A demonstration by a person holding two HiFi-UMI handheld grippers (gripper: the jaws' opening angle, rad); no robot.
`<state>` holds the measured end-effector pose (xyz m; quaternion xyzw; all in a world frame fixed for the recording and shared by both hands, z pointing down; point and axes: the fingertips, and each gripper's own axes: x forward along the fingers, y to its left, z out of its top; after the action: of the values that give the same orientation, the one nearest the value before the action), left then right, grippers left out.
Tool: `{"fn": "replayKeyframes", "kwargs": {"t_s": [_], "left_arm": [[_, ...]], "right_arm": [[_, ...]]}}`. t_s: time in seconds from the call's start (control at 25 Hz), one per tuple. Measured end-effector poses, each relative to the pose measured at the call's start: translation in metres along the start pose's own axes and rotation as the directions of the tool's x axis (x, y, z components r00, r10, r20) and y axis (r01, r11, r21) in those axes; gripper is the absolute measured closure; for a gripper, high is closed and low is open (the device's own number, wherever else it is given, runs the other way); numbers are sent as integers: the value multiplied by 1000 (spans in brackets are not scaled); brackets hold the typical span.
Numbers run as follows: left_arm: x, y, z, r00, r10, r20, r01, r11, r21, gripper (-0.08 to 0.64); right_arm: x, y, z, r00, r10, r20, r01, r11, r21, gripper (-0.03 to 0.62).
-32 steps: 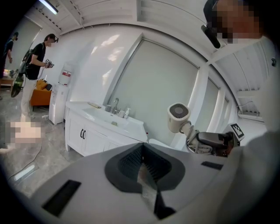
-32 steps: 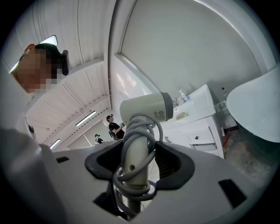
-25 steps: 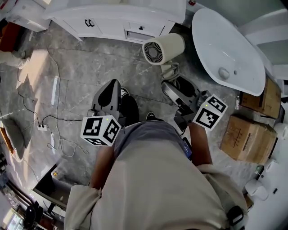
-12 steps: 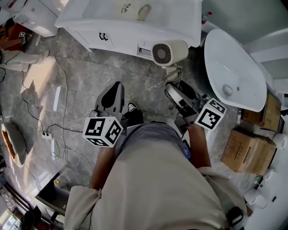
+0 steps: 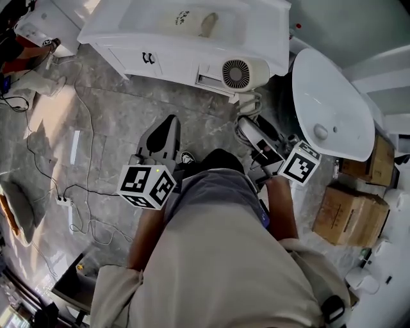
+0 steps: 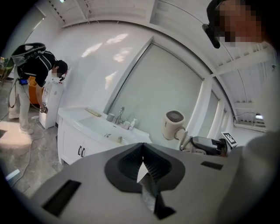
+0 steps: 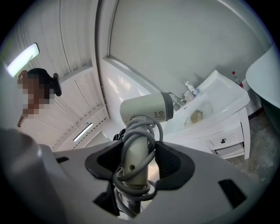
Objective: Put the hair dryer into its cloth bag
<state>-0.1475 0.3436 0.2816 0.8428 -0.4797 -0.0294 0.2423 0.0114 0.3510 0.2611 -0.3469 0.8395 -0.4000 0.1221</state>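
Observation:
A cream hair dryer (image 5: pixel 243 72) with its cord wound round the handle hangs in the air by the white vanity's (image 5: pixel 128 38) front edge. My right gripper (image 5: pixel 248 125) is shut on the handle, which stands between the dark pads in the right gripper view, with the dryer (image 7: pixel 146 107) above them. My left gripper (image 5: pixel 168 123) points forward over the grey floor, its jaws (image 6: pixel 142 168) shut with nothing between them. The left gripper view shows the dryer (image 6: pixel 174 124) off to the right. A pale flat thing with dark print (image 5: pixel 182 18) lies in the vanity's basin; I cannot tell what it is.
A white tub (image 5: pixel 327 106) stands to the right, with cardboard boxes (image 5: pixel 349 214) beside it. Cables and a power strip (image 5: pixel 63 200) lie on the floor at left. Another person (image 6: pixel 37 72) bends over at the far left of the room. A tap and bottles (image 6: pixel 120 119) stand on the vanity.
Both grippers and the held dryer have moved forward towards the vanity, which now fills more of the top of the head view. Neither gripper's jaws have changed.

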Motion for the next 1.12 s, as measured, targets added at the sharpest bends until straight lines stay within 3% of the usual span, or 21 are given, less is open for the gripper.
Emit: {"fn": "replayKeyframes", "kwargs": {"t_s": [0.36,1.12], "left_arm": [[7,22,-10,999,9,-33,-10,1000,-29,554],[108,68,27,997,58,-53,-59,998,-16,554]], "right_arm": [[17,-12,1,1000,-13,-12,13,1000,11,353],[85,-80,72,1000,6,-14,-5,999,39,353]]}}
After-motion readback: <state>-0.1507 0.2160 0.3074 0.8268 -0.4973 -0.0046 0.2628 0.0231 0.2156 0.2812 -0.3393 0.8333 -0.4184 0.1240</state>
